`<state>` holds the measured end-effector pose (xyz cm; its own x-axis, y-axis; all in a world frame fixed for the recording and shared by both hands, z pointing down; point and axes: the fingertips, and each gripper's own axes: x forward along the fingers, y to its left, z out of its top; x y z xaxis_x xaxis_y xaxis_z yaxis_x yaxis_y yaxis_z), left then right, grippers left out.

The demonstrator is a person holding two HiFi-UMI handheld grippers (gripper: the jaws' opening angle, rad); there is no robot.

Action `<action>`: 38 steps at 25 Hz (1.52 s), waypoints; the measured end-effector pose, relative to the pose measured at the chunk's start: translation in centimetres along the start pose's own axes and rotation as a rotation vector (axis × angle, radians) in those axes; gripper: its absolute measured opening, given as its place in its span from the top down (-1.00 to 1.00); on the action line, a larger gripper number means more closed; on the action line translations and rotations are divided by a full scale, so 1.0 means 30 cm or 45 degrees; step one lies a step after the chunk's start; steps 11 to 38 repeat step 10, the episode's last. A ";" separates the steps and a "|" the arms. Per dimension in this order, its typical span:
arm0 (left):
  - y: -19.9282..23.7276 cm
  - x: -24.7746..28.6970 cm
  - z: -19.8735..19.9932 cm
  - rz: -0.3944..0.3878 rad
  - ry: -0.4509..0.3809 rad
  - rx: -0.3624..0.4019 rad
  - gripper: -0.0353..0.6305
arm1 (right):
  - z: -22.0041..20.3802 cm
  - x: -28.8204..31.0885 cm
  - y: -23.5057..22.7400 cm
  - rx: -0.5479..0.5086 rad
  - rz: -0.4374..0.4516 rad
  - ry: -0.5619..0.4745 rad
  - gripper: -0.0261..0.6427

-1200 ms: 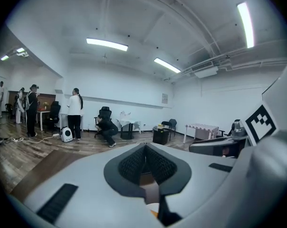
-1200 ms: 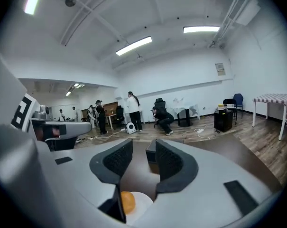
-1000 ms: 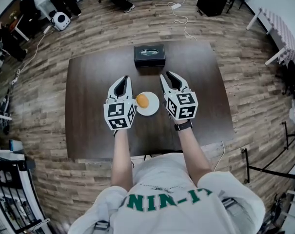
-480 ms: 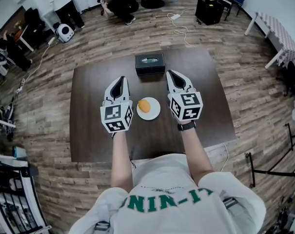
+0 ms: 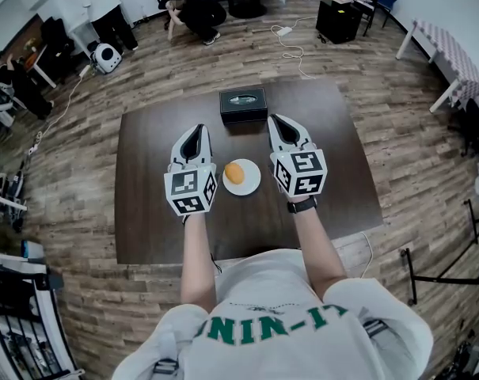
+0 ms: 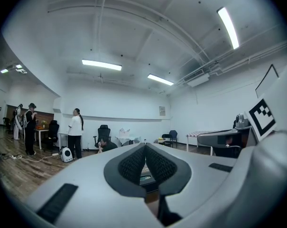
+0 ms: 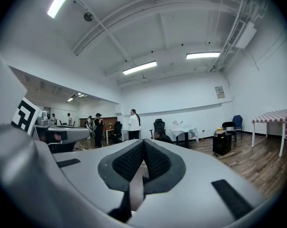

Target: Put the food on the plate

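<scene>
Hovering above the dark counter (image 5: 144,212) with the left gripper (image 5: 195,128) and the right gripper (image 5: 279,120), one on each side of the white plate (image 5: 253,187), near it but touching neither it nor what lies on it. Shows the orange food (image 5: 234,172), a small rounded piece, resting on the plate, a little left of its middle. Judged from that, leaves nothing more to carry: looks like the task's goal met.

Accounts for the jaws as well. Pressed fully together on both sides, with the ribbed pads meeting along the centre line in each gripper view and nothing clamped between them. Makes sense for empty tools with no pickup in hand.

Points both grippers forward, toward the black box (image 5: 243,104) at the counter's far edge, and tilts them up enough that each gripper view takes in ceiling lights and the far room rather than the plate. Reads as a rest pose: kept level, apart from each other and off the plate, likely so as not to nudge the rim or roll the food off it. Leaves the box beyond the plate, apart from both tips and from the plate.

Cannot tell what sort of food from this height; could be a bun or a piece of fruit.
</scene>
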<state>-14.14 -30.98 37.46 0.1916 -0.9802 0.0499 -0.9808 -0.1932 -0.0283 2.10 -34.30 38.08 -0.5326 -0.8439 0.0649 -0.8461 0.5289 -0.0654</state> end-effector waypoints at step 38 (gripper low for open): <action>0.018 -0.006 -0.014 -0.009 0.004 0.002 0.85 | -0.008 0.021 0.038 -0.005 0.007 0.008 0.87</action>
